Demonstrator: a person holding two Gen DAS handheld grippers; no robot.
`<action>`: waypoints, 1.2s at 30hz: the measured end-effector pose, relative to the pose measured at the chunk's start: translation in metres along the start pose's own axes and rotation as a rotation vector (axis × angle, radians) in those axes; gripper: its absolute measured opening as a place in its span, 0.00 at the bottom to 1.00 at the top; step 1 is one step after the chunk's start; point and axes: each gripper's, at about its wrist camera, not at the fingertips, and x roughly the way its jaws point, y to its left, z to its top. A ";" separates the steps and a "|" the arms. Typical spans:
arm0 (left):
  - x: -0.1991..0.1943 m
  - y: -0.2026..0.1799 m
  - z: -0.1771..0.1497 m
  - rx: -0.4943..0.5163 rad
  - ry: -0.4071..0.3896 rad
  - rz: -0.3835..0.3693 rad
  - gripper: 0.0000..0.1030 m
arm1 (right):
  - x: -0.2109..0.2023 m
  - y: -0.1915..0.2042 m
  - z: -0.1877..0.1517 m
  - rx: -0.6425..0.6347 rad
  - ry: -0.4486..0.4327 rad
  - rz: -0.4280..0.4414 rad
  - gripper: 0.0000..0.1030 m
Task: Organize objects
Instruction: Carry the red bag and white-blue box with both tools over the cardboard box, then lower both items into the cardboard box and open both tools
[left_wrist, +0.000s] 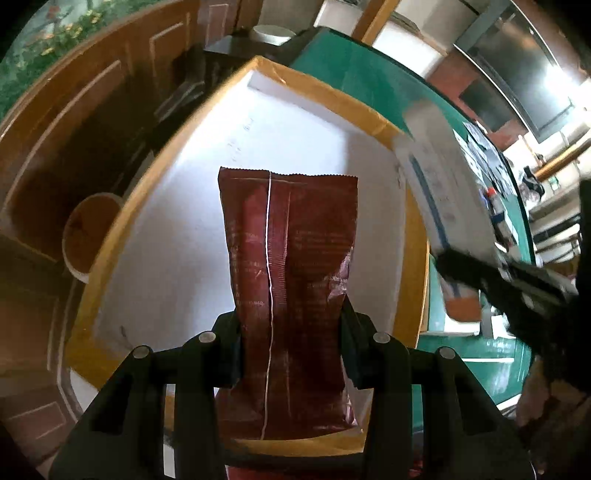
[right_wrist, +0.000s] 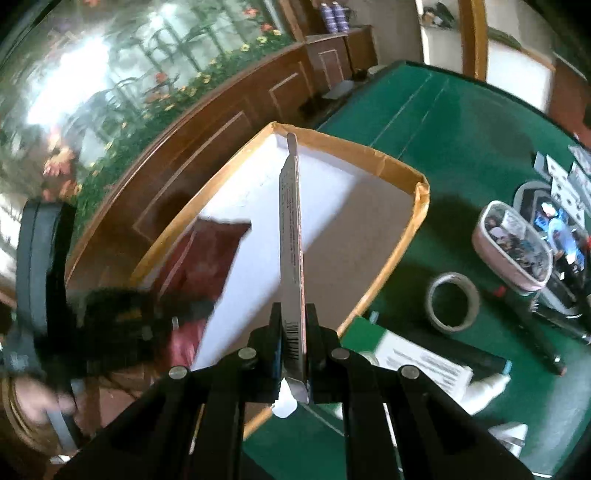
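Observation:
My left gripper (left_wrist: 291, 317) is shut on a dark red snack pouch (left_wrist: 291, 266), held upright over a white box with tan taped rim (left_wrist: 332, 92). The pouch's top seal points toward the box's far wall. My right gripper (right_wrist: 293, 314) is shut on a thin flat card package (right_wrist: 291, 229) seen edge-on, with a barcode near the pads, also above the white box (right_wrist: 369, 151). In the right wrist view the red pouch (right_wrist: 207, 247) and the blurred left gripper show at the box's left side. In the left wrist view the flat package (left_wrist: 436, 184) hangs at the right.
The box sits on a green table (right_wrist: 461, 129) beside a wooden panelled wall (right_wrist: 221, 122). A tape roll (right_wrist: 452, 301), a pink-rimmed container of small items (right_wrist: 517, 243), a black pen, a white bottle and paper lie to the right. A brown cup (left_wrist: 88, 232) stands left of the box.

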 end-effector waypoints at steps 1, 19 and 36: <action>0.004 -0.005 -0.001 0.008 0.007 -0.004 0.40 | 0.006 -0.002 0.005 0.029 -0.010 -0.008 0.07; 0.037 -0.046 -0.017 0.235 0.073 -0.020 0.41 | 0.054 -0.035 0.023 0.219 -0.004 -0.144 0.08; 0.017 -0.039 -0.014 0.108 0.030 -0.081 0.71 | 0.025 -0.018 0.021 0.096 -0.088 -0.131 0.58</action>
